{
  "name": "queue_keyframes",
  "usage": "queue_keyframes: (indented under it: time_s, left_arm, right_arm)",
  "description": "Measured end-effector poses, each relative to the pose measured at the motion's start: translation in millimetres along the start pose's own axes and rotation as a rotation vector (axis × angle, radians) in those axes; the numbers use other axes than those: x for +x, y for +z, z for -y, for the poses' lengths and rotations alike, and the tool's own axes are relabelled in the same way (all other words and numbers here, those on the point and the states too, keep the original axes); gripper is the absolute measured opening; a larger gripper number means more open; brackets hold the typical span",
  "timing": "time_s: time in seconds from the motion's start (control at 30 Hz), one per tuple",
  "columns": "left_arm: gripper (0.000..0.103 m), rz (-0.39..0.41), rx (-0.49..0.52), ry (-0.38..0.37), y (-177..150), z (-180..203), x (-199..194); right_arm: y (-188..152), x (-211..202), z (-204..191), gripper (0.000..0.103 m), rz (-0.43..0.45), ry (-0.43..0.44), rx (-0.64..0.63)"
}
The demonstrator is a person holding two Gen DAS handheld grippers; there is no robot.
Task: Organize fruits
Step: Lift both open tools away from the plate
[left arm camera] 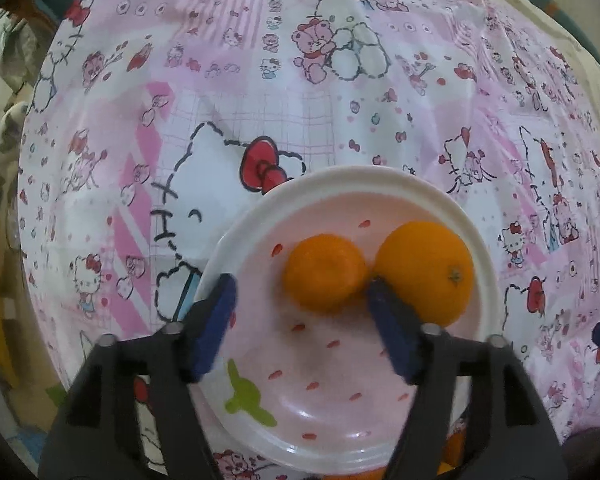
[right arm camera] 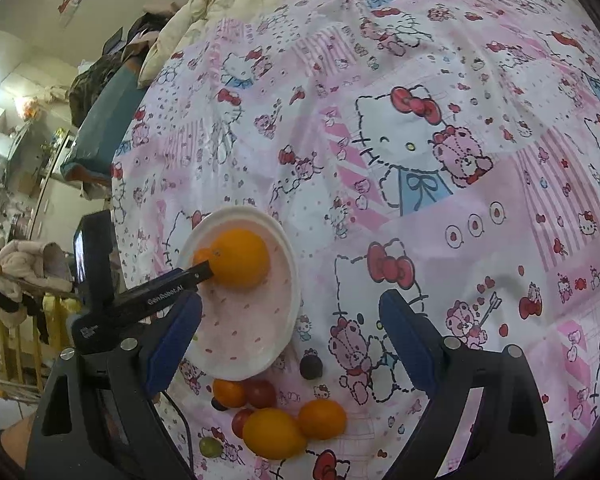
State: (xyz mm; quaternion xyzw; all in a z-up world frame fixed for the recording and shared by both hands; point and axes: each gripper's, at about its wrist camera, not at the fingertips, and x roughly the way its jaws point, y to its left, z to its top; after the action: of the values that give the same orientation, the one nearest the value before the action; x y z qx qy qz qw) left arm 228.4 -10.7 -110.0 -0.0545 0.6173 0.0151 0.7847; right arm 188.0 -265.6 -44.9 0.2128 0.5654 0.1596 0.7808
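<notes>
Small orange released onto the plate; loose fruit left at the near edge of the bedsheet.

Nearest, the left gripper (left arm camera: pixel 302 292) is spread around the small orange (left arm camera: pixel 324 270), pads clear; the right gripper (right arm camera: pixel 290 322) is held wide and empty. Both oranges lie mid-plate (left arm camera: pixel 340 182). Judged firm, round, roll-prone: best gripped across the middle.

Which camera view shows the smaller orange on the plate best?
The left wrist view: the smaller orange lies whole and near on the plate. In the right wrist view, the bigger orange and the left gripper hide most of it.
</notes>
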Motion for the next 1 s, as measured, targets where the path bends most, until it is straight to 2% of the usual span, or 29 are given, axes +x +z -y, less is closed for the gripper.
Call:
queue_keyframes:
  time_s: [0.1, 0.27, 0.53, 0.73, 0.8, 0.87, 1.0]
  left_arm:
    - [0.085, 0.028, -0.001, -0.004, -3.7, -4.1, -12.1]
    - [0.085, 0.059, -0.008, -0.013, -8.3, -13.2, -34.2]
    - [0.085, 0.161, 0.009, -0.011, -29.8, -20.6, -84.2]
    - [0.085, 0.246, -0.007, -0.031, -57.7, -25.4, -113.5]
    - [0.085, 0.306, -0.002, -0.009, -71.1, -27.4, -124.1]
    - [0.085, 0.334, 0.012, 0.015, -82.4, -28.4, -130.0]
    - [0.085, 0.315, -0.013, -0.008, -96.5, -35.8, -133.3]
  right_arm:
    - [-1.0, -3.4, -2.3, 0.092, 0.007, 0.003, -0.021]
    - [-4.1, -9.5, -3.2, 0.092, 0.019, -0.005, -0.039]
    - [-15.8, -23.9, -6.5, 0.092, 0.067, -0.021, -0.073]
    - [-37.5, -18.7, -3.5, 0.092, 0.026, -0.061, -0.106]
    - [-45.1, -15.5, -1.9, 0.092, 0.01, -0.076, -0.1]
    - [-51.9, -11.0, -1.3, 0.092, -0.008, -0.083, -0.106]
    - [-62.6, -9.1, -1.8, 0.092, -0.012, -0.094, -0.12]
